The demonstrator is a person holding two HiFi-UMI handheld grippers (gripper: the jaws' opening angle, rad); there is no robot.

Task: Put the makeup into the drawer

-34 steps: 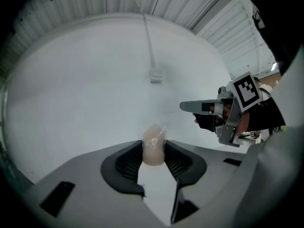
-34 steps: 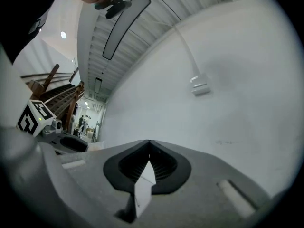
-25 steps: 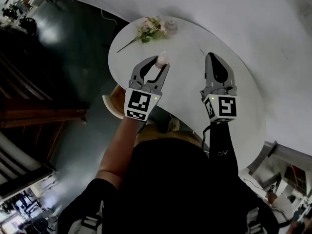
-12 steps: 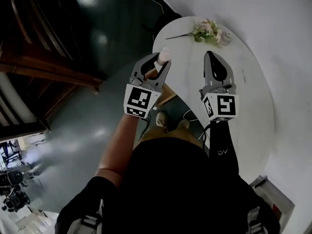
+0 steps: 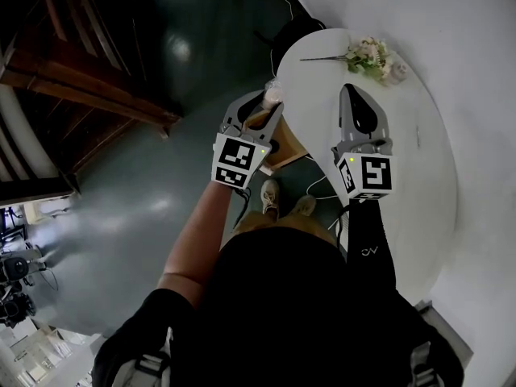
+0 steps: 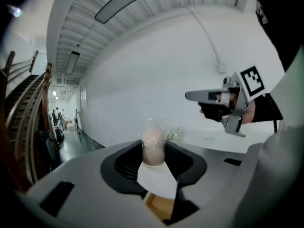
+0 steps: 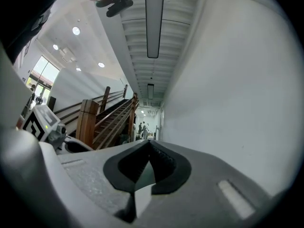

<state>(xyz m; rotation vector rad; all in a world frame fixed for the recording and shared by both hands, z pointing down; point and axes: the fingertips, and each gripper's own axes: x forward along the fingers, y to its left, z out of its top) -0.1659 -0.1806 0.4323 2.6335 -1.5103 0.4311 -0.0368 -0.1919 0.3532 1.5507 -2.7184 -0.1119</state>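
The makeup, a small pinkish bottle (image 5: 272,94) with a clear cap, stands upright between the pads of my left gripper (image 5: 268,103). The jaws have just been opening a little, and the bottle (image 6: 153,145) is still pinched in the left gripper (image 6: 154,152). That gripper hangs past the edge of the white round table (image 5: 419,168), above a tan wooden piece of furniture (image 5: 286,147). My right gripper (image 5: 357,95) is over the table, shut, with nothing in it (image 7: 148,145). It also shows in the left gripper view (image 6: 191,96). I cannot make out a drawer as such.
A bunch of pale flowers (image 5: 371,55) lies at the table's far end. A dark chair (image 5: 294,32) stands beyond the table. A wooden staircase (image 5: 81,95) runs along the left. Grey floor (image 5: 161,200) lies below, with the person's shoes (image 5: 270,196) on it.
The whole view has swung: the table has slid from under both grippers to the right. The left gripper, still with the bottle, now hangs off the table's edge over the wooden piece.
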